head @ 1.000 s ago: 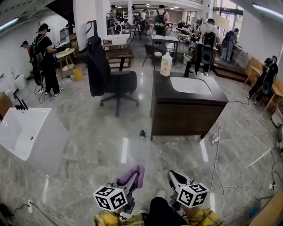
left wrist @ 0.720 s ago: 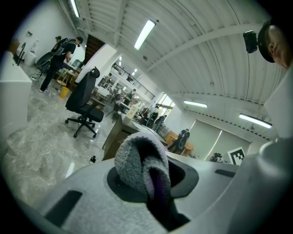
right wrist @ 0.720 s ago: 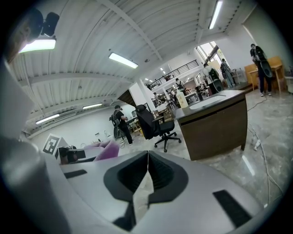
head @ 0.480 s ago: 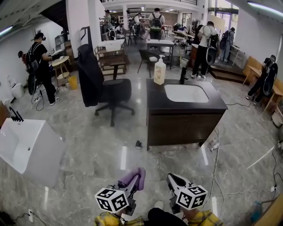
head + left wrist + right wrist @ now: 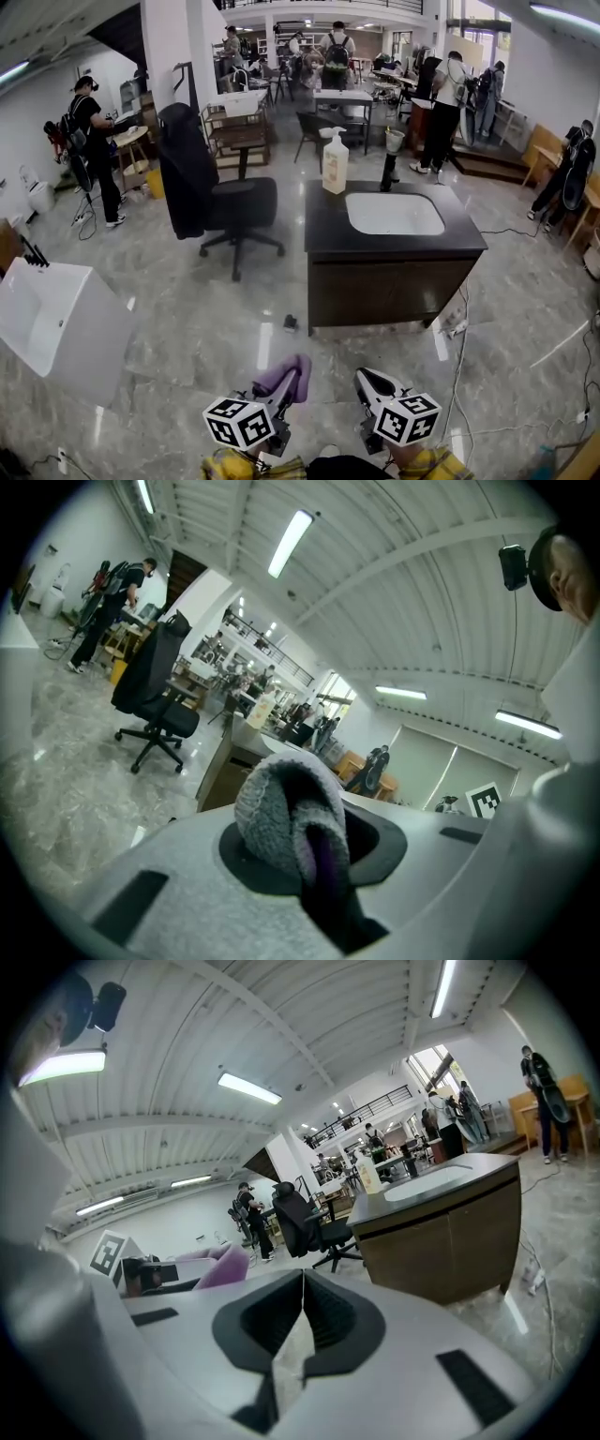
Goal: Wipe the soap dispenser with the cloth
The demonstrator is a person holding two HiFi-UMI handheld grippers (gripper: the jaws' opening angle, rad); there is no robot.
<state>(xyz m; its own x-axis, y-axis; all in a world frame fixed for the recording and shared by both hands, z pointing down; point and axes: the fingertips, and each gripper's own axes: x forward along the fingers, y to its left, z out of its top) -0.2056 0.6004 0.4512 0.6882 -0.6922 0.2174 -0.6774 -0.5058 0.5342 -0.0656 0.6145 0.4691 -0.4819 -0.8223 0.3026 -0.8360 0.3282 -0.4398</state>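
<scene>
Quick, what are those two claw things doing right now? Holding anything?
Left gripper: closed on the purple cloth.
Right gripper: closed, empty.

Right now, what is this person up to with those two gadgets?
A person holds a gripper in each hand. The left gripper is clamped on a purple-grey cloth; the right gripper is shut and empty. The soap dispenser stands on the dark sink counter some way ahead, not yet touched.
</scene>
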